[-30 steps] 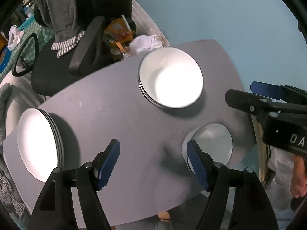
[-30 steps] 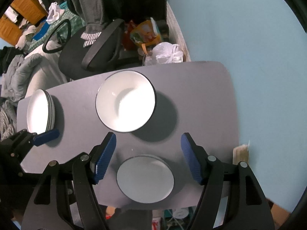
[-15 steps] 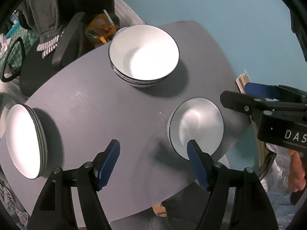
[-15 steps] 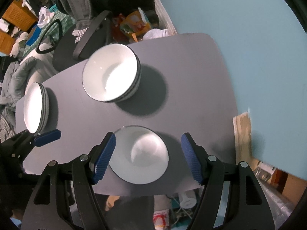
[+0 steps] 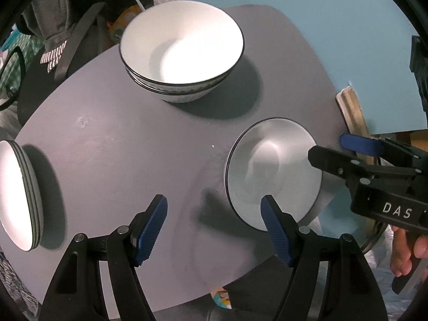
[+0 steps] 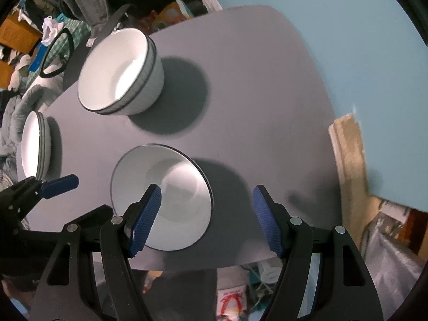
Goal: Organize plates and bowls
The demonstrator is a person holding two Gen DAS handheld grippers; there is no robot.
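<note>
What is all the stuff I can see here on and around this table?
Table: one, grey, rounded corners.
Stacked bowls: one stack, white with dark rims, far side of table.
Single bowl: one, white, near table edge, below the right gripper.
Stacked plates: one stack, white, left end.
Office chair: one, black, behind table.
Wall: light blue.
Left gripper: blue pads, open.
Right gripper: blue pads, open.

left wrist: looking steeply down, near the bench (image 5: 112, 144) | right wrist: looking down from the bench's right, near | both sharing single bowl (image 5: 272, 176) (image 6: 163, 195), stacked bowls (image 5: 182, 50) (image 6: 120, 72)
</note>
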